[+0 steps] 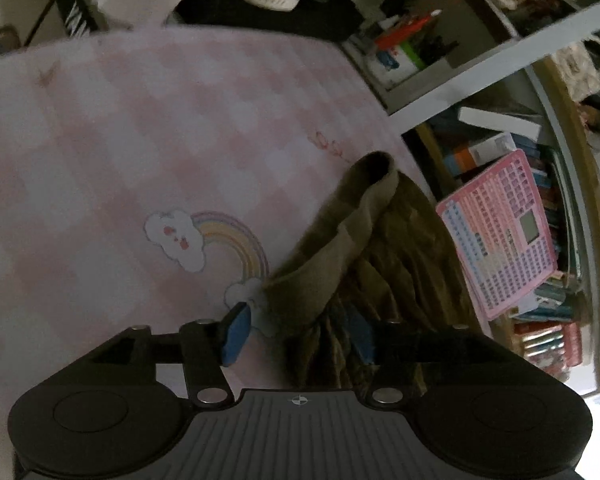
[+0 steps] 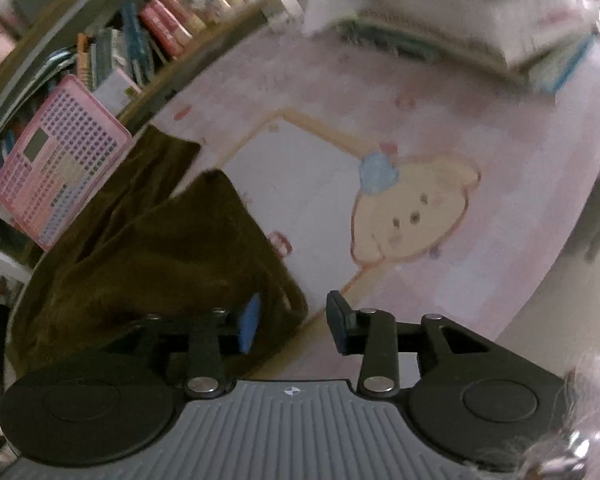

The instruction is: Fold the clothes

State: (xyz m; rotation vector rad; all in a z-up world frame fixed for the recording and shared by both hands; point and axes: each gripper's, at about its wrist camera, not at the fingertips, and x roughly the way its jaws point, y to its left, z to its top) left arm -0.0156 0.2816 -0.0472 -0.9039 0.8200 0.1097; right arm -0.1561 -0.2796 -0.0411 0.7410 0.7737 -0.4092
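I'm holding both grippers over the brown garment (image 1: 380,248), which is lying bunched on the pink mat (image 1: 140,140) near its edge, right beside the bookshelf (image 1: 540,184).

Left gripper (image 1: 300,332): jaws standing apart, pads not pressing on anything. A lighter rolled hem of the garment is sitting between and just ahead of them, so it's released, not gripping.

Right gripper (image 2: 294,324): also parted. The cloth's corner is lying against the blue pad (image 2: 250,326) on one side, the other finger is hanging over bare mat. No grip there either.

Judging the step: one fold looks laid, the doubled layer showing in the right wrist view, and I'm getting ready to re-grip for the next fold. To do it well:
- pick the two corners on the same edge, not the mid-fabric
- pinch only the top doubled layers, so the stack isn't dragging
- carry both hands level and together, so the edge is landing square
- fold away from the shelf, toward open mat

Around: a pink toy keyboard (image 2: 56,160) is leaning on the shelf, touching or nearly touching the cloth's far edge. That's the snag risk. A stack of books (image 2: 480,32) is sitting at the mat's far side, well apart. Lighting is dim and the cloth is dark, so layer edges are hard to read.
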